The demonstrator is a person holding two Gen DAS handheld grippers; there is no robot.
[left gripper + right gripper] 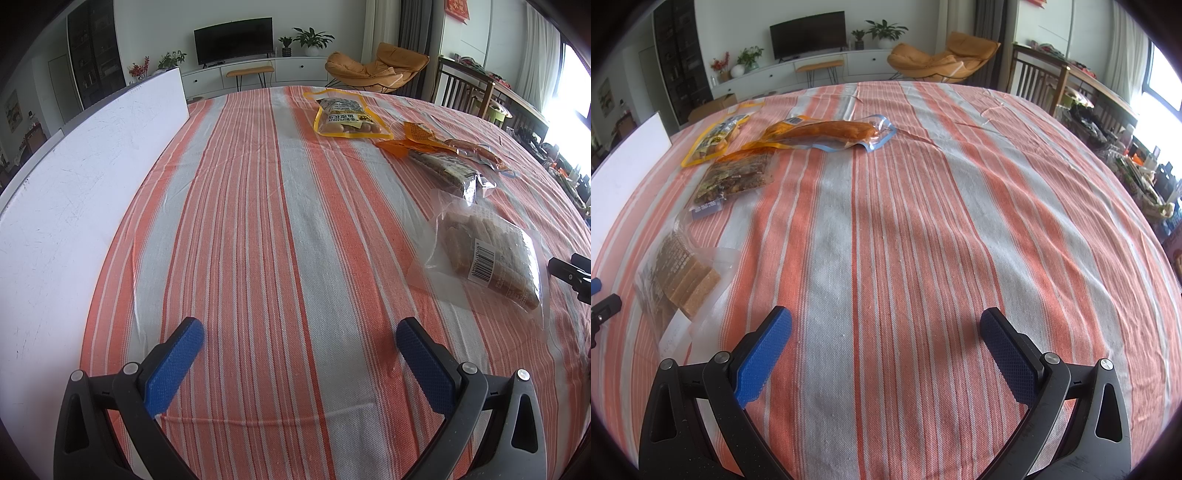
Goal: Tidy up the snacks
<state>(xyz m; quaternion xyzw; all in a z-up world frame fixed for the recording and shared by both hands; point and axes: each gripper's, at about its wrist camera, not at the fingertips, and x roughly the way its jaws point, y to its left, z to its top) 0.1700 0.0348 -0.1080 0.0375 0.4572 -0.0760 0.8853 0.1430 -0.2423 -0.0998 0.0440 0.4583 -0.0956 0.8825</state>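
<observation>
Orange-and-grey striped cloth (258, 221) covers the table, and both grippers hover low over it with their fingers pointing along the stripes toward the far edge. The left gripper (299, 336) has its blue-padded jaws spread wide with nothing between them, only bare cloth; the right gripper (886, 328) is likewise spread wide and holds nothing. Taking the clear bag of brown biscuit bars (487, 254) as the landmark: it lies flat on the cloth just ahead and to the right of the left gripper, and to the left of the right gripper, whose black tip shows just beside the bag's right edge in the left wrist view. Beyond that bag lies a clear pack of dark seed bars (443, 168), then an orange-wrapped sausage-like snack (827, 133) touching or overlapping that pack's far end. Farther still and to the left sits a yellow-edged peanut pouch (343, 118). Well to the left of the biscuit bag stands a white board (74, 192) along the table's side.
</observation>
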